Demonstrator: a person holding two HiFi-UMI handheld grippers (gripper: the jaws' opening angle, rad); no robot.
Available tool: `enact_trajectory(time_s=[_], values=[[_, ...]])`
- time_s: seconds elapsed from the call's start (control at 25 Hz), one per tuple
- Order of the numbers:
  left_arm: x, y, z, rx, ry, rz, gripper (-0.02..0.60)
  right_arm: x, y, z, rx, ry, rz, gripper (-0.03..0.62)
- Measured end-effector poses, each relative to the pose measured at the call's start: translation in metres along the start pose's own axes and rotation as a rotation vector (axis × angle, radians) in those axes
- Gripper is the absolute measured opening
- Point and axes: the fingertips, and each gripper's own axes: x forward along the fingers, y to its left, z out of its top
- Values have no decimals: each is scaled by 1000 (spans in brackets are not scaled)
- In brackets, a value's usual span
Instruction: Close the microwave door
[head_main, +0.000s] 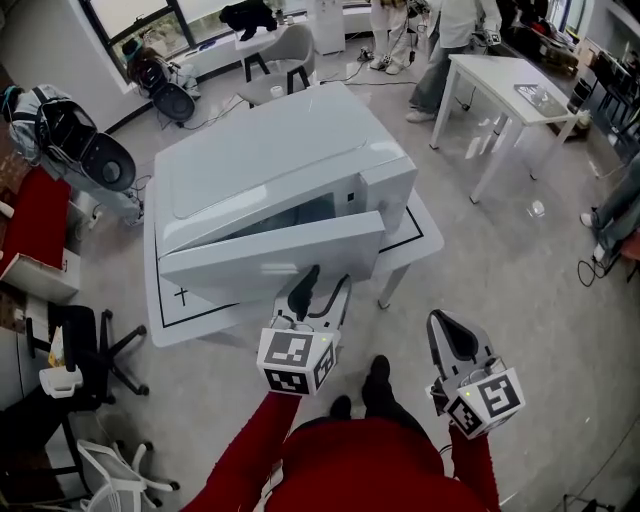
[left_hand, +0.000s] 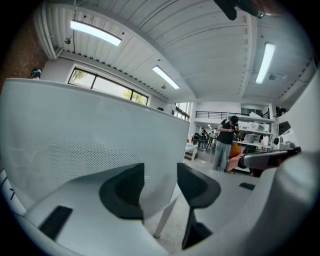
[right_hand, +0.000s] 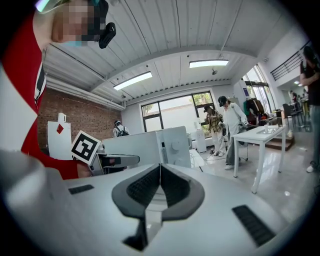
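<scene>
We are holding the left gripper (head_main: 322, 287), jaws spread, at the ajar microwave door (head_main: 270, 255), its long side lying left-right, facing us; the right gripper (head_main: 452, 338) is hanging clenched, empty.

the person wears a red top (head_main: 370, 462) with long sleeves (head_main: 245, 455). the left gripper (head_main: 322, 290) and right gripper (head_main: 452, 338) are white with black pads (left_hand: 125, 192), each bearing a black-and-white marker cube (head_main: 295, 362).

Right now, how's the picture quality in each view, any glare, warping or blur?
Head view: even light, sharp, a soft sheen on the microwave top. Left gripper view: heavy fisheye bows the microwave door; ceiling lights blow out. Right gripper view: dark round corners, bright window, otherwise clear.
</scene>
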Motion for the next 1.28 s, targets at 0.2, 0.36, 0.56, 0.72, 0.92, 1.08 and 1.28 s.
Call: enact_trajectory(time_s=[0.2, 0.36, 0.56, 0.72, 0.92, 1.08, 1.28], values=[[10, 8, 5, -14, -5, 39, 214, 9, -6, -2, 6, 26, 27, 15], [19, 15, 10, -19, -6, 74, 215, 16, -9, 1, 10, 32, 53, 15], [24, 24, 15, -66, -33, 123, 213, 23, -15, 3, 16, 32, 73, 15], [24, 25, 16, -42, -42, 177, 183, 29, -22, 8, 9, 33, 83, 15], [23, 31, 18, -56, -55, 265, 132, 37, -31, 15, 0, 32, 91, 15], [22, 31, 17, -66, -42, 284, 112, 41, -38, 16, 1, 37, 99, 15], [24, 32, 17, -70, -32, 297, 107, 50, -41, 21, -5, 37, 125, 15]])
